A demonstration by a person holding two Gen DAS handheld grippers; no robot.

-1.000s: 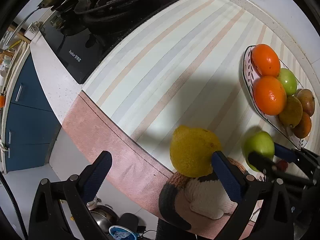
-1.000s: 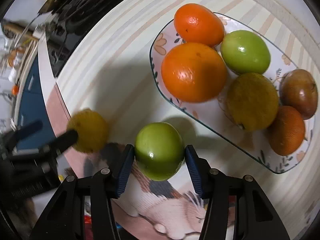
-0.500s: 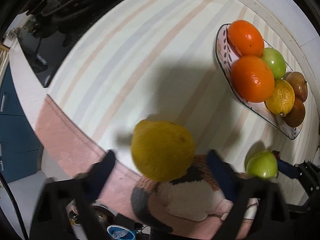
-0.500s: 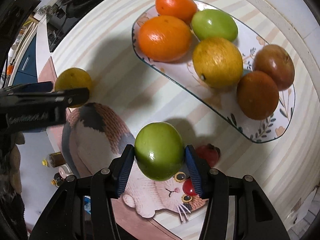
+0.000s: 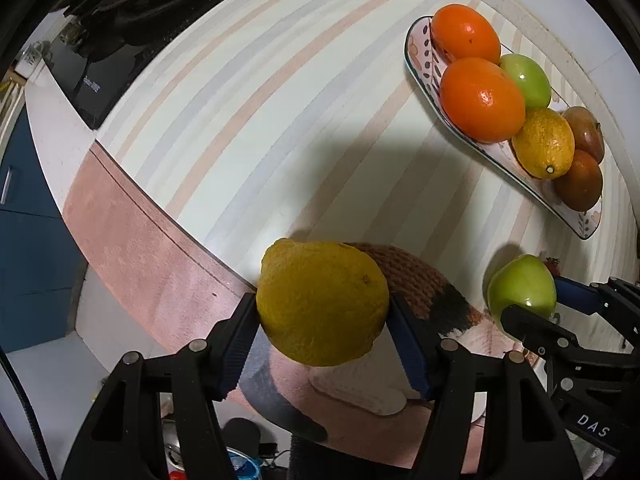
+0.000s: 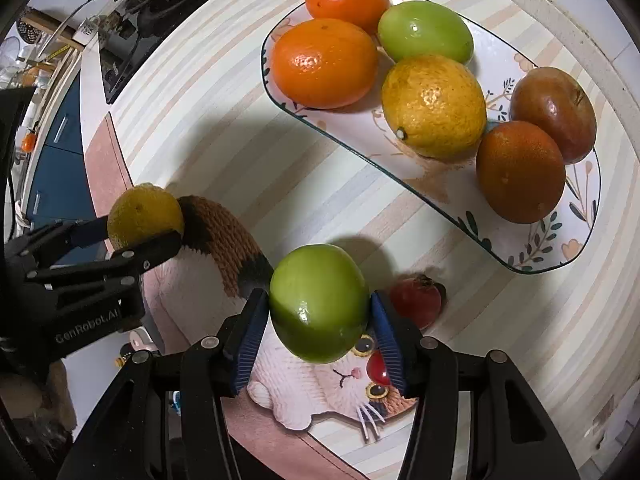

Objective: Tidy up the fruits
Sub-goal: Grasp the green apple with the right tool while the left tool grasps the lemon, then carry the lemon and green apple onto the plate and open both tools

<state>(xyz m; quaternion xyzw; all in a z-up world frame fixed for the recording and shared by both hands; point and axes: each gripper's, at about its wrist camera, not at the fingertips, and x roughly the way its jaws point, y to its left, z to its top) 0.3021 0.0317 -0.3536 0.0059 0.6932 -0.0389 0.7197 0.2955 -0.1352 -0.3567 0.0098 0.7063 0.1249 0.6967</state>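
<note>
My left gripper (image 5: 322,320) is shut on a yellow lemon (image 5: 322,302) and holds it above the mat's near edge; it also shows in the right wrist view (image 6: 144,220). My right gripper (image 6: 318,320) is shut on a green apple (image 6: 318,302), also seen in the left wrist view (image 5: 522,290). A patterned oblong plate (image 6: 532,248) at the far right holds two oranges, a green apple, a lemon (image 6: 434,106) and two brown-red fruits. A small red fruit (image 6: 416,302) lies on the mat right of my right gripper.
A striped mat (image 5: 240,100) with a cat picture (image 6: 344,376) covers the counter. A black gas stove (image 5: 116,28) stands at the far left. The counter edge and blue cabinets (image 5: 24,216) drop away at the left.
My left gripper has closed on the lemon, which it stood open around a second ago. Both grippers have pulled back from the plate with their fruit held.
</note>
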